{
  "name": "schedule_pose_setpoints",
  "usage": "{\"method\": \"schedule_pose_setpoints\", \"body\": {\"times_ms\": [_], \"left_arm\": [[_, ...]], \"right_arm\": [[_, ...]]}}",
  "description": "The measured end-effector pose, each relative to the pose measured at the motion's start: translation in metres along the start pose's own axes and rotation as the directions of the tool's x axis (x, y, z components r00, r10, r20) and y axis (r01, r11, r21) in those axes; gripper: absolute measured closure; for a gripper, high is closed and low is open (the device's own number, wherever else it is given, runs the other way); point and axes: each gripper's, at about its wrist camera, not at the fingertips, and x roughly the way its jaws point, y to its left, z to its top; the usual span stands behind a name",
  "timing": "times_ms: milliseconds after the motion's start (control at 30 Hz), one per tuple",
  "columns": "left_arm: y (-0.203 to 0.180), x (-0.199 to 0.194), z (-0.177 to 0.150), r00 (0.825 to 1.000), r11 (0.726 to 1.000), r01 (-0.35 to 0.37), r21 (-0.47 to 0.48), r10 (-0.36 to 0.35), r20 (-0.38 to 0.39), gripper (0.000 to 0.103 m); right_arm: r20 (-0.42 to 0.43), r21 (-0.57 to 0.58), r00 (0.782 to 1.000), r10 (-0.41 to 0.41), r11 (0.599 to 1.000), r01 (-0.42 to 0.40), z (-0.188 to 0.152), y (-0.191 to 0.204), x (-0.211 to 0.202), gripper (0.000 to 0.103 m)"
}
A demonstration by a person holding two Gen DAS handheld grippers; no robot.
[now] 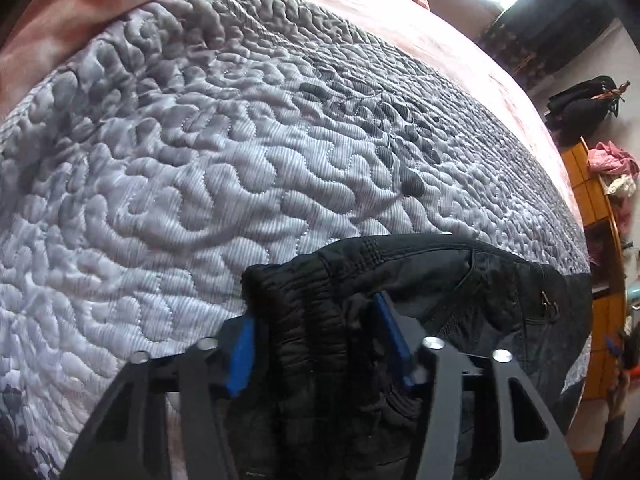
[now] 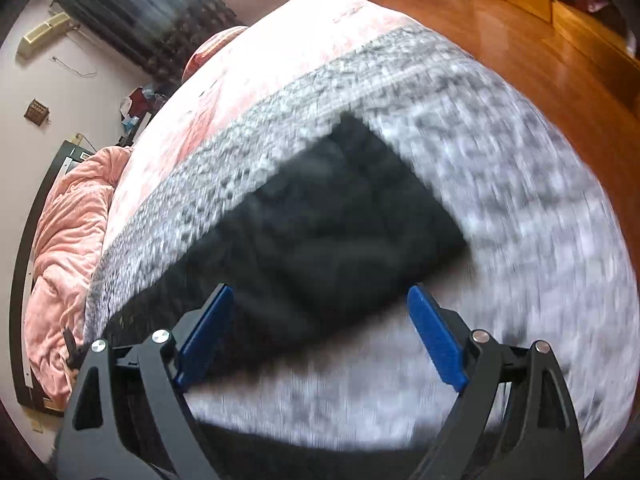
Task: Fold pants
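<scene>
The pants (image 1: pixel 400 280) are black matt cloth; the quilt (image 1: pixel 200 160) is grey stitched, puffy fabric – the floor (image 2: pixel 500 40) is glossy wood.

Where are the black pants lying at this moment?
The black pants lie on the grey quilted cover of the bed, beside its pink sheet. In the left wrist view, their waistband end sits between the left gripper's jaws.
</scene>
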Motion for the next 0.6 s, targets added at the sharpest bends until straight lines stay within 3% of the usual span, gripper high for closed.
{"method": "schedule_pose_setpoints", "body": {"times_ms": [67,200,400,533,567,600], "left_arm": [[0.001,-0.002,-0.001,1.000,1.000,-0.009,-0.011,0.009,0.013,0.060],[0.003,-0.002,-0.003,0.999,0.999,-0.025,-0.029,0.026,0.029,0.065],[0.001,-0.003,-0.005,0.997,0.998,-0.053,-0.037,0.055,0.048,0.065],[-0.001,-0.002,-0.003,0.996,0.996,-0.072,-0.046,0.075,0.055,0.066],[-0.003,-0.001,-0.003,0.995,0.996,-0.077,-0.047,0.080,0.056,0.067],[-0.005,-0.002,-0.002,0.994,0.995,-0.088,-0.048,0.091,0.061,0.068]], "right_arm": [[-0.002,-0.008,1.000,-0.014,1.000,0.014,0.040,-0.003,0.017,0.014],[-0.048,0.004,0.998,-0.033,0.999,0.033,0.100,-0.020,0.065,0.013],[-0.110,-0.051,0.992,-0.062,0.997,0.057,0.136,-0.023,0.134,0.013],[-0.149,-0.104,0.986,-0.076,0.993,0.061,0.139,-0.021,0.160,0.013],[-0.153,-0.118,0.985,-0.075,0.991,0.057,0.138,-0.022,0.162,0.015],[-0.155,-0.128,0.986,-0.062,0.991,0.042,0.137,-0.022,0.161,0.035]]}}
